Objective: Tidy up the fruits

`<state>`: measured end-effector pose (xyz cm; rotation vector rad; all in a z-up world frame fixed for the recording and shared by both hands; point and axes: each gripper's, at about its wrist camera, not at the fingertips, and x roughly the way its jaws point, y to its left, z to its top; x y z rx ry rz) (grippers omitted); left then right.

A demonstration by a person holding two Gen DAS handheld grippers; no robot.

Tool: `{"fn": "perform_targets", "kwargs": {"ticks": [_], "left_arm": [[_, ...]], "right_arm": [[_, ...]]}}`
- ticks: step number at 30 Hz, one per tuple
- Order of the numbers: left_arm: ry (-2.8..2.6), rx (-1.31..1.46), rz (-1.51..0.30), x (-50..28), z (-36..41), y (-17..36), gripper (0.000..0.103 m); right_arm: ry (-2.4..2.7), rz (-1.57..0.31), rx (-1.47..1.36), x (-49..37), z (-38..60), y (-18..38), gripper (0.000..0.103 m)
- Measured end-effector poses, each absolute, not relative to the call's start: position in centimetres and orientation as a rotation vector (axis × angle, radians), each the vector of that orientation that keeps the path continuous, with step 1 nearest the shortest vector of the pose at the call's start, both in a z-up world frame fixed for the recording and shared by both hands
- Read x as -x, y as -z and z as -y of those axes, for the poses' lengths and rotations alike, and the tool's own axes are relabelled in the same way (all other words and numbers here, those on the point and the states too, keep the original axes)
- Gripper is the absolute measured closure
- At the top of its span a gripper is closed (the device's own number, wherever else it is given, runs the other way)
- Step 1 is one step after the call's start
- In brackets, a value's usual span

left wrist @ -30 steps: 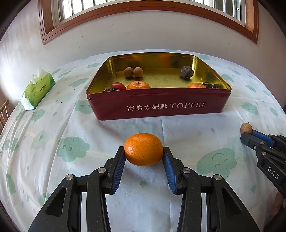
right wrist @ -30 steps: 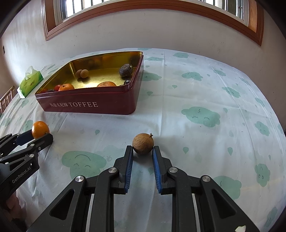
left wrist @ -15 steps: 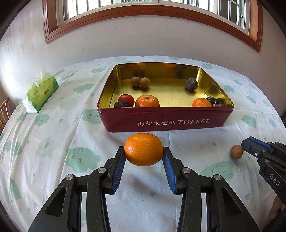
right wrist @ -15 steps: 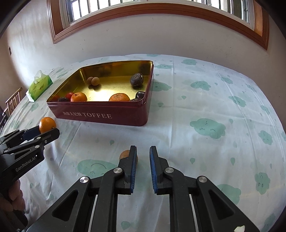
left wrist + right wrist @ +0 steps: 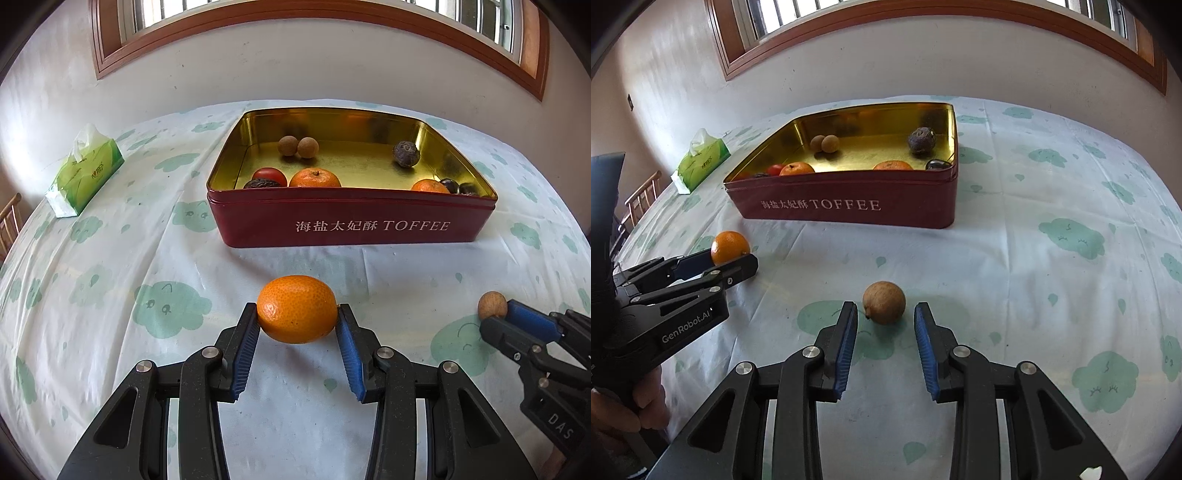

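My left gripper (image 5: 297, 314) is shut on an orange mandarin (image 5: 297, 308) and holds it above the tablecloth, in front of the red toffee tin (image 5: 351, 225). It also shows in the right wrist view (image 5: 733, 260) with the mandarin (image 5: 729, 246). My right gripper (image 5: 885, 312) is open. A small brown longan (image 5: 884, 302) lies on the cloth between its fingertips, touching neither. The longan also shows in the left wrist view (image 5: 492, 304) at the right gripper's tip. The tin (image 5: 849, 203) holds several fruits: mandarins, longans, a tomato, dark fruits.
A green tissue box (image 5: 86, 170) lies at the far left of the table, also seen in the right wrist view (image 5: 701, 158). A wooden chair (image 5: 642, 194) stands beyond the table's left edge. A wall with a window rises behind the table.
The right gripper dropped the longan, then opened wide around it where it lies on the cloth. The left gripper has lifted and drawn back with the mandarin.
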<state>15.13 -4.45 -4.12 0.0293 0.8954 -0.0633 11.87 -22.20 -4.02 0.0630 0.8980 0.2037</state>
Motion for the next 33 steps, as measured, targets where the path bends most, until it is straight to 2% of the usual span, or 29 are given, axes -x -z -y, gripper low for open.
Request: {"fn": "perform_targets", "kwargs": {"ticks": [9,18,33], "left_arm": [[0.061,-0.032,-0.902,-15.1,4.3,4.3,0.060],[0.067,-0.022,-0.904,-15.1,4.2,4.3,0.060],[0.086,-0.011,-0.847,-15.1,4.1,1.9,0.060]], "right_arm": [[-0.186,-0.894,-0.006,-12.8,21.2,4.1,0.079],[-0.166,-0.897,0.012,-12.8,21.1,3.9,0.080],[-0.165,-0.801,0.030,-13.5,21.1,-0.5,0.080]]}}
